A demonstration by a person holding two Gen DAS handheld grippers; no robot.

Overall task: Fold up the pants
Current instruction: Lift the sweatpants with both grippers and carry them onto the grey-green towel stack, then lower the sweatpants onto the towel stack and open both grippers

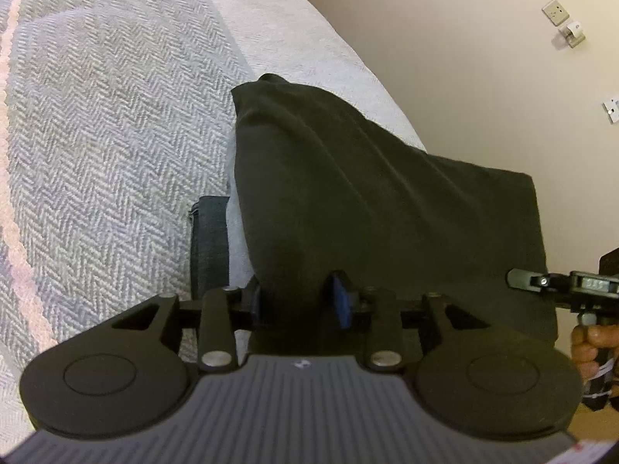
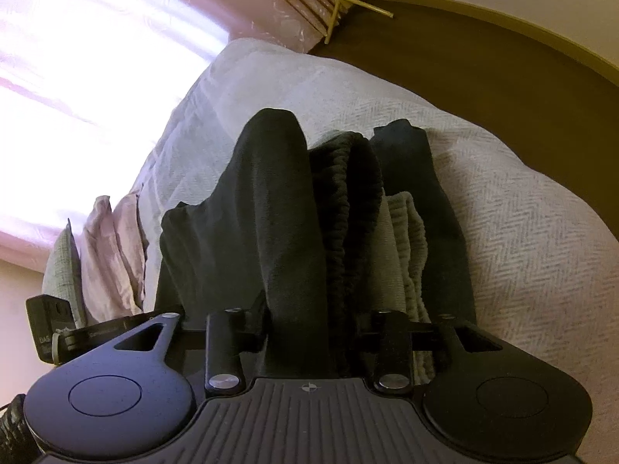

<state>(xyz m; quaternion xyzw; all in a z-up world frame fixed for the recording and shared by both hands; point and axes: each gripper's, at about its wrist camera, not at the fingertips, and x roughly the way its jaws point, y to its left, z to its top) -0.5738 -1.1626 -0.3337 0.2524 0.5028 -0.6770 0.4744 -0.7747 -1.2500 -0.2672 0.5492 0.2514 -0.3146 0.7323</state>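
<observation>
Black pants (image 1: 367, 193) hang stretched in front of the bed, held up off it. My left gripper (image 1: 300, 301) is shut on their edge, blue pads pinching a bunch of cloth. In the right wrist view the pants (image 2: 271, 212) drape away over the bed, their ribbed elastic waistband (image 2: 344, 201) showing in the middle. My right gripper (image 2: 309, 332) is shut on a fold of the same cloth. The right gripper's body (image 1: 561, 282) and the hand (image 1: 592, 344) on it show at the right edge of the left wrist view.
A bed with a grey herringbone cover (image 1: 108, 116) lies below and to the left. A dark denim piece (image 1: 209, 239) lies on it by the pants. A grey ribbed garment (image 2: 410, 232) sits under the pants. Pillows (image 2: 112, 255) lie by the curtained window. A wall with sockets (image 1: 557, 11) stands right.
</observation>
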